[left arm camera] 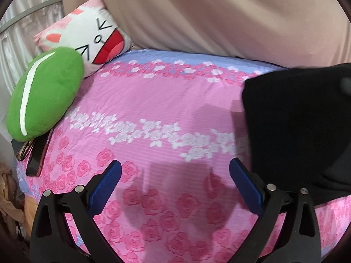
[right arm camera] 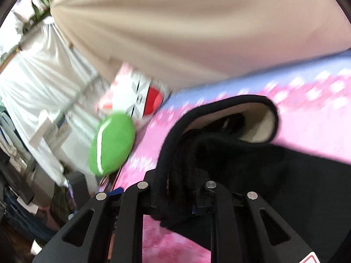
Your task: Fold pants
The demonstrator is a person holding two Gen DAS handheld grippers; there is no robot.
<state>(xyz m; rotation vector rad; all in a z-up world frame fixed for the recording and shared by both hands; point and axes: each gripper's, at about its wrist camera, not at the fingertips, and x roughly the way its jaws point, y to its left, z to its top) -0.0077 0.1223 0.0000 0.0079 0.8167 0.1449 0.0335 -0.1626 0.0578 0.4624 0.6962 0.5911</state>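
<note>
Right wrist view: my right gripper (right arm camera: 175,199) is clamped on a bunched edge of the black pants (right arm camera: 252,164), several layers squeezed between the jaws. I judge this the weak point: a thick, uneven bundle could shed an inner layer as I carry it, and the fold would land crooked. The view is smeared, so a fast swing could also drag the cloth and rumple it.

From my grip the pants run away over the pink rose bedsheet (right arm camera: 307,131), ending in an open mouth with pale lining (right arm camera: 261,122) that faces away from me; which end that is I cannot tell.

In the left wrist view my left gripper (left arm camera: 175,184) hangs spread wide and empty over the bedsheet (left arm camera: 153,100), the pants (left arm camera: 296,131) just right of it. Beyond lie the green cushion (left arm camera: 46,94) and the cartoon pillow (left arm camera: 87,35).
</note>
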